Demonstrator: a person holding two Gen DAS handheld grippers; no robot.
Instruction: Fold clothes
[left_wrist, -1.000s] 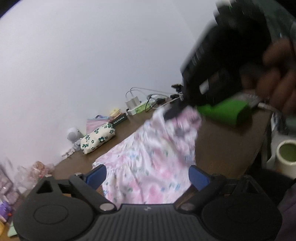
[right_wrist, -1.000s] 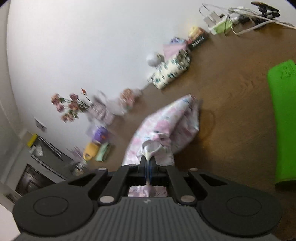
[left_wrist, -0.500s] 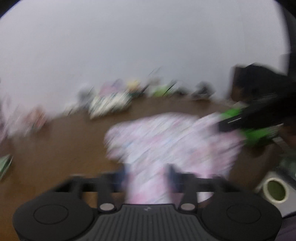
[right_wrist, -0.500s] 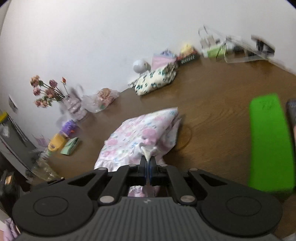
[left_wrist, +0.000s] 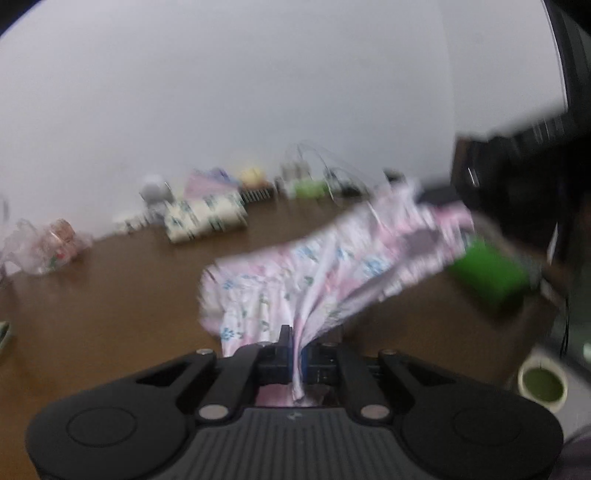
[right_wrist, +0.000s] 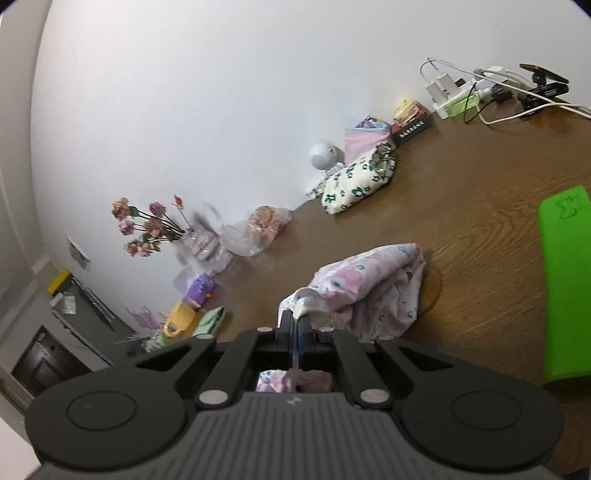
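Observation:
A pink floral garment (left_wrist: 325, 266) hangs stretched above the brown wooden table (left_wrist: 110, 295) between my two grippers. In the left wrist view my left gripper (left_wrist: 295, 343) has its jaws closing tight on a fold of the cloth, with the pads pressing on it. The far end of the garment runs up to the right gripper's black and green body (left_wrist: 487, 273), held by a hand. In the right wrist view my right gripper (right_wrist: 295, 325) is shut on a white-edged corner of the garment (right_wrist: 369, 284), which bunches over the table (right_wrist: 480, 192) just ahead.
Along the wall stand a folded cream garment with dark flowers (right_wrist: 354, 181), a flower vase (right_wrist: 199, 240), a plastic bag (right_wrist: 258, 229) and a power strip with cables (right_wrist: 461, 99). The left device's green part (right_wrist: 565, 280) fills the right edge. A tape roll (left_wrist: 541, 384) lies low right.
My left gripper went from wide open to shut on the garment's near edge, rolled level and lifted the cloth. My right gripper kept its grip and rose a little.

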